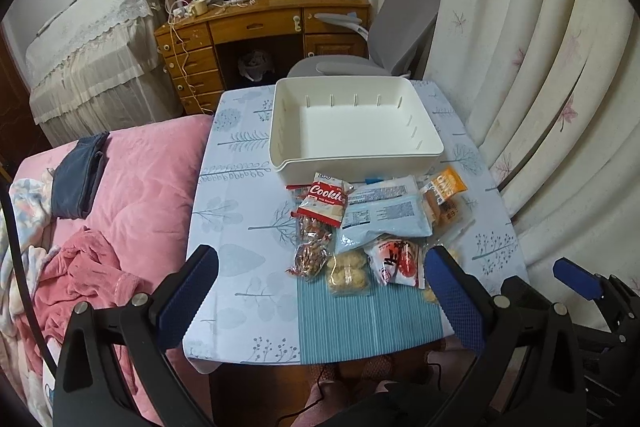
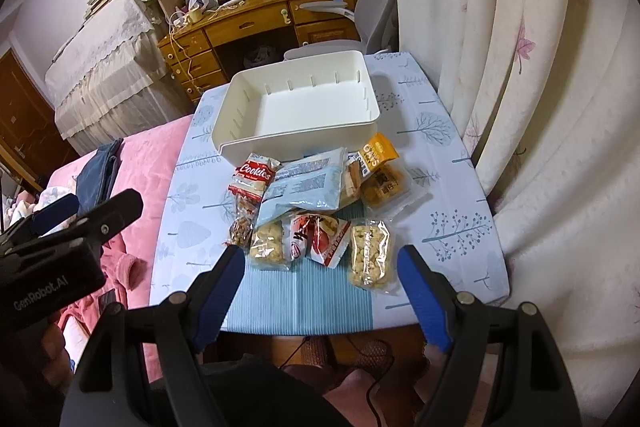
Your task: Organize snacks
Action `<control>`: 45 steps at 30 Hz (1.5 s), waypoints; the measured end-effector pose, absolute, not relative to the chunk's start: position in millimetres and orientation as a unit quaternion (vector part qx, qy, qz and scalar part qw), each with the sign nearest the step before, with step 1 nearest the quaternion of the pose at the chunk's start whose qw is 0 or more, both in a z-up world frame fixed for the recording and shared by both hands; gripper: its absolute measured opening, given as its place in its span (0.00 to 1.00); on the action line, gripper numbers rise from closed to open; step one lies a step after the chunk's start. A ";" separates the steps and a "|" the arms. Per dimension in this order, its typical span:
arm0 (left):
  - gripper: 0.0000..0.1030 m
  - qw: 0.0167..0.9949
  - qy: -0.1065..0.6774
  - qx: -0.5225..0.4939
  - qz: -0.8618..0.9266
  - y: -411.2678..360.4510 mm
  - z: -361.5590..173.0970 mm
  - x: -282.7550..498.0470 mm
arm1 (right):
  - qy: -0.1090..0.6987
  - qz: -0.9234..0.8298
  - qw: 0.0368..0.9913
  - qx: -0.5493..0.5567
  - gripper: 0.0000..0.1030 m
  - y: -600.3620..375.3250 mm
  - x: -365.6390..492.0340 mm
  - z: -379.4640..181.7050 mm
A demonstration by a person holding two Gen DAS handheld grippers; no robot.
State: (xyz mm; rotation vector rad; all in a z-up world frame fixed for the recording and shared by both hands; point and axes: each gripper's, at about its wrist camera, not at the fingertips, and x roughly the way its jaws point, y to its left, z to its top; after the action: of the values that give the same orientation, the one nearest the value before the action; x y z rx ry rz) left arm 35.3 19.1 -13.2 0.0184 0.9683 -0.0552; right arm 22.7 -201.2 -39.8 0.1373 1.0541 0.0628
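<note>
An empty white bin (image 1: 352,123) (image 2: 304,107) stands at the far side of the small table. In front of it lie several snack packs: a red Cookies pack (image 1: 326,199) (image 2: 256,177), a large pale blue bag (image 1: 384,211) (image 2: 308,187), an orange pack (image 1: 448,187) (image 2: 378,151), a red-white pack (image 1: 396,263) (image 2: 316,235), nut packs (image 1: 310,247) and a puffed-rice bar (image 2: 370,253). My left gripper (image 1: 320,287) is open and empty, near the table's front edge. My right gripper (image 2: 320,285) is open and empty, just short of the snacks.
The table (image 1: 240,227) has a tree-print cloth and a teal striped mat (image 2: 300,291). A pink bed (image 1: 132,211) lies to the left, curtains (image 1: 540,67) to the right. A wooden desk (image 1: 260,23) and grey chair (image 1: 400,27) stand behind.
</note>
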 end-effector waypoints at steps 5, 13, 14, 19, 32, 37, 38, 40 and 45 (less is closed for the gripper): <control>0.99 0.876 0.479 0.003 -0.057 30.4 -18.4 45.6 | 0.504 0.008 0.861 0.074 0.77 -194.1 23.8 -46.5; 0.99 0.856 0.506 -0.012 -0.105 40.3 -37.0 66.1 | 0.502 -0.048 0.859 0.084 0.77 -191.4 14.5 -63.7; 0.99 0.852 0.511 -0.011 -0.110 39.6 -41.2 68.6 | 0.500 -0.052 0.860 0.084 0.77 -191.9 12.7 -65.2; 0.99 0.831 0.537 -0.011 -0.142 29.4 -67.7 81.2 | 0.495 -0.072 0.862 0.080 0.77 -195.0 3.8 -78.5; 0.99 0.768 0.613 -0.013 -0.185 -11.1 -136.0 105.6 | 0.471 -0.069 0.879 0.021 0.77 -203.3 4.6 -138.4; 0.99 0.740 0.649 0.006 -0.177 -34.7 -161.0 120.3 | 0.470 -0.044 0.881 -0.017 0.77 -205.2 14.0 -167.3; 0.99 0.733 0.658 0.011 -0.173 -41.3 -168.0 124.1 | 0.472 -0.036 0.880 -0.028 0.77 -204.8 16.3 -173.6; 0.99 0.722 0.672 0.016 -0.166 -51.2 -179.6 130.3 | 0.477 -0.024 0.878 -0.046 0.77 -204.2 20.6 -184.0; 0.99 0.698 0.701 0.038 -0.143 -79.2 -209.4 148.3 | 0.491 0.008 0.868 -0.074 0.77 -207.3 31.3 -211.1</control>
State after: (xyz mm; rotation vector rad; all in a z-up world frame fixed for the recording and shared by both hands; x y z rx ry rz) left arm 148.3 -79.2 -209.4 0.0849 1.5620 -0.3185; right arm 31.3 -207.3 -211.1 -0.1558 1.0271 0.0159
